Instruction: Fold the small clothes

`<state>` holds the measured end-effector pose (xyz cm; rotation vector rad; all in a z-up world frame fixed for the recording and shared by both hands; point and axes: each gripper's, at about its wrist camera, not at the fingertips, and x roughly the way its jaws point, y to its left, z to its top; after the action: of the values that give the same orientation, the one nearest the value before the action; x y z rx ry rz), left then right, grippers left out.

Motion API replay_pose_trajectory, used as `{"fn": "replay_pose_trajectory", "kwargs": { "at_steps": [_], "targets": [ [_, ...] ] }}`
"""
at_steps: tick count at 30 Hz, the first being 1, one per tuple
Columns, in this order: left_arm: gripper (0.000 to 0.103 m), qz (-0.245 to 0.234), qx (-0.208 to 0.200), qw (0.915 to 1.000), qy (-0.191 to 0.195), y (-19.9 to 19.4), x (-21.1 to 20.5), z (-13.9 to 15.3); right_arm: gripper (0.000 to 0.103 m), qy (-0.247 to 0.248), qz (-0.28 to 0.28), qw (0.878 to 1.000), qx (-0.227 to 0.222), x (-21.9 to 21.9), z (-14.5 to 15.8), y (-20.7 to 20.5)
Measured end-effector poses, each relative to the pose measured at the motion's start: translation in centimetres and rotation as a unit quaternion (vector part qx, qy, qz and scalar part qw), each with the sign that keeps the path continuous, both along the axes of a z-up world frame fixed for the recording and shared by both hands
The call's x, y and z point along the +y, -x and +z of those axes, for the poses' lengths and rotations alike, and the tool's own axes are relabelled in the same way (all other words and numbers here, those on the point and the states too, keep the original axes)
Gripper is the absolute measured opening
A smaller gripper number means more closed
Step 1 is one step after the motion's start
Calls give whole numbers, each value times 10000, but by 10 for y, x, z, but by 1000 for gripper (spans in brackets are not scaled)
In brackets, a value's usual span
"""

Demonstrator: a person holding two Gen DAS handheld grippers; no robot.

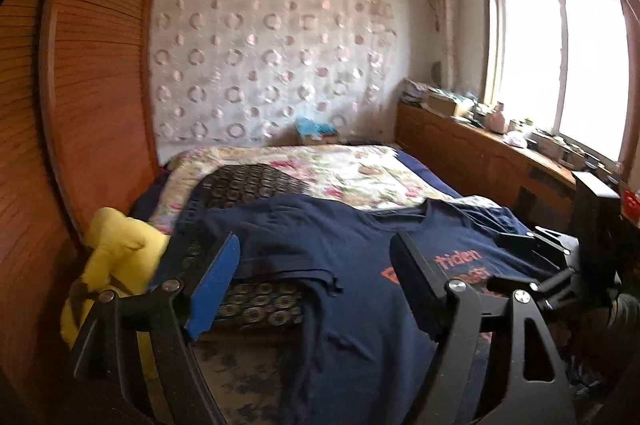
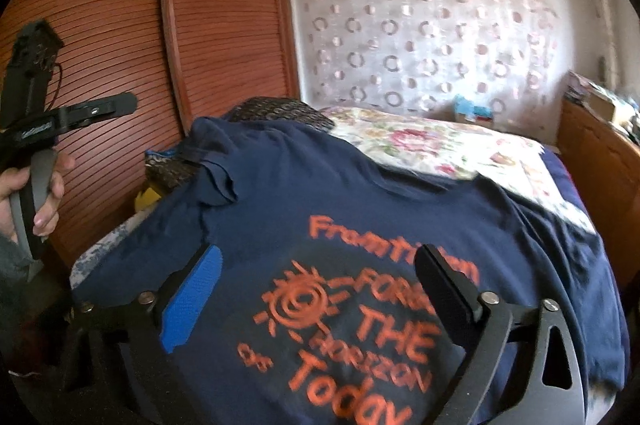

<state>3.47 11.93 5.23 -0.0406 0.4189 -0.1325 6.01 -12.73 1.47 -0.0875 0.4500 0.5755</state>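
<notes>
A navy T-shirt with an orange print lies spread face up over the near end of the bed, collar toward the far wall. In the left wrist view my left gripper hangs open just above the shirt's left side and its sleeve, with nothing between the fingers. The right wrist view looks down on the same T-shirt. There my right gripper stands open over the printed words, pads off the cloth. A hand at the left edge holds the other gripper's handle.
A floral quilt covers the far half of the bed, with a dark patterned mat under the shirt's shoulder. A yellow plush toy sits by the louvred wooden doors. A cluttered wooden cabinet runs under the window.
</notes>
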Motion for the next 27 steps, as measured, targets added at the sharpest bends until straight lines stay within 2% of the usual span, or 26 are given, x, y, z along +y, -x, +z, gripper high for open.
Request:
{"fn": "replay_pose_trajectory", "kwargs": {
  "at_steps": [4, 9, 10, 18, 22, 27],
  "targets": [
    [78, 188, -27, 9998, 37, 11, 17, -4, 84, -2, 467, 9989, 39, 26, 9, -29],
    [78, 381, -1, 9992, 124, 17, 32, -12, 62, -42, 1034, 9943, 245, 67, 14, -67],
    [78, 405, -4, 9991, 127, 19, 35, -13, 60, -56, 1167, 9927, 296, 76, 15, -74],
    [78, 554, 98, 9983, 130, 23, 48, -24, 59, 306, 1822, 9819, 418, 146, 14, -128],
    [78, 549, 138, 9983, 130, 26, 49, -30, 58, 768, 2012, 9754, 479, 184, 8, -150],
    [78, 509, 199, 9984, 159, 26, 47, -35, 53, 1526, 1947, 9676, 515, 224, -4, -165]
  ]
}}
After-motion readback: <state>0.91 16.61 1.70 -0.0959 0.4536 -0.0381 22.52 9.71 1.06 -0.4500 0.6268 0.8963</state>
